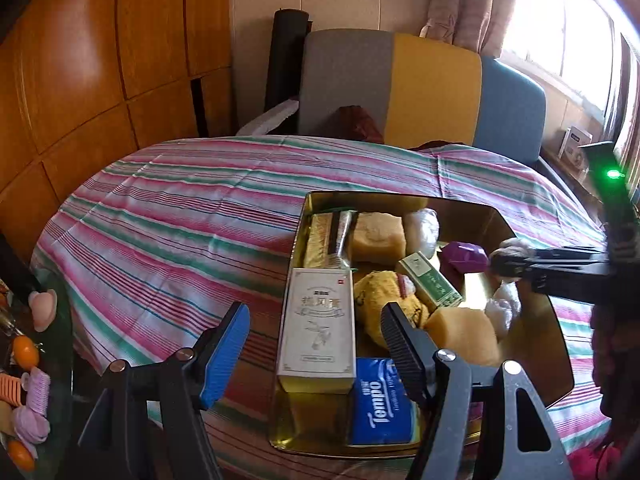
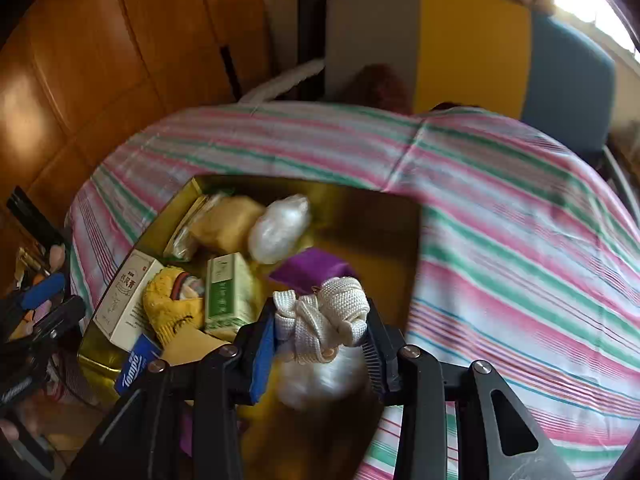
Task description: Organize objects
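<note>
While the gold tray (image 2: 372,200) on the striped-cloth counter (image 2: 520,240) collects loose items, the right gripper (image 2: 322,322) is clamped on a bundle of white woven strap (image 2: 324,316), held above the tray's near end, presumably for deposit. Below it lies a white wrapped bundle (image 2: 320,380); just ahead, a purple pouch (image 2: 312,270); to its left, a green box (image 2: 230,292), yellow plush toy (image 2: 172,304), white carton (image 2: 128,300) and Tempo tissue pack (image 2: 134,364) crowd the floor. Left gripper (image 1: 314,344): jaws apart, empty, over the white carton.
</note>
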A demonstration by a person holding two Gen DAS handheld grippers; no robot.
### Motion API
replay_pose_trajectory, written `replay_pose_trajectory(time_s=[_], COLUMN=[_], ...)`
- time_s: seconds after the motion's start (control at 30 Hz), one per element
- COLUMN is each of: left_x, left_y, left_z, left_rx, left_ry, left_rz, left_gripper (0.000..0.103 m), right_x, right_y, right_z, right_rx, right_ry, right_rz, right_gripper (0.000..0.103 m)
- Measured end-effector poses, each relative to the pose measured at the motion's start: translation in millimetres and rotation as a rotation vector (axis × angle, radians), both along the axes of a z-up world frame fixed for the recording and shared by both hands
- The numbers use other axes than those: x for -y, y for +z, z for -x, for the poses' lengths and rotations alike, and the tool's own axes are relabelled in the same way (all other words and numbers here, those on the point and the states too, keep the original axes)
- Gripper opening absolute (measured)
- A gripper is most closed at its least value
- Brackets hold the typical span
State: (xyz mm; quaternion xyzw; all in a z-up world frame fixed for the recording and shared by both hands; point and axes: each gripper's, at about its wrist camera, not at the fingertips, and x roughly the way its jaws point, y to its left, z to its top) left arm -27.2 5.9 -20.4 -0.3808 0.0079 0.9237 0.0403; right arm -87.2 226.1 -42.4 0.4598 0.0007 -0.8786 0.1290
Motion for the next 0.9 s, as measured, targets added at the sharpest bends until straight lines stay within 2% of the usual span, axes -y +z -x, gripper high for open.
replay_pose_trajectory(time_s=[0.17, 0.27, 0.33, 0.43, 0.53, 0.73, 0.9], left_x=[-3.5, -4.5, -4.2, -1.6, -3.0, -11.5, -19.3], left_y=[1.7, 6.2, 10.6, 18.6, 26.7, 34.4, 34.6], left_z=[2.1, 1.0, 0.2, -2.6, -7.2, -17.0, -28.1], left_rx=[-0.022, -0.041, -0.048, -0.063, -0.093, -0.100, -0.121], left_ry=[0.031, 0.031, 0.038, 0.059, 0.067, 0.060, 0.049], left_rz=[0.062, 0.049, 0.026, -0.011, -0.014, 0.028, 0.079], left_gripper=[0.069, 0.070, 0.070, 0.069, 0.069, 0.060, 0.059], right_x=[20.7, 23.3, 21.4, 17.8, 14.0, 11.0, 11.7], right_y=[-29.9, -42.1, -44.2, -37.7, -21.7, 2.3, 6.7], right_z=[21.5, 24.3, 23.7, 14.4, -0.7, -35.3, -57.9], right_rx=[0.097, 0.119, 0.116, 0.080, 0.003, -0.118, -0.173], right_ry=[0.018, 0.008, 0.002, -0.002, -0.018, -0.079, -0.123], right_rz=[-0.049, -0.055, -0.042, -0.013, 0.005, 0.020, 0.008], right_gripper=[0.043, 0.049, 0.063, 0.071, 0.080, 0.086, 0.088])
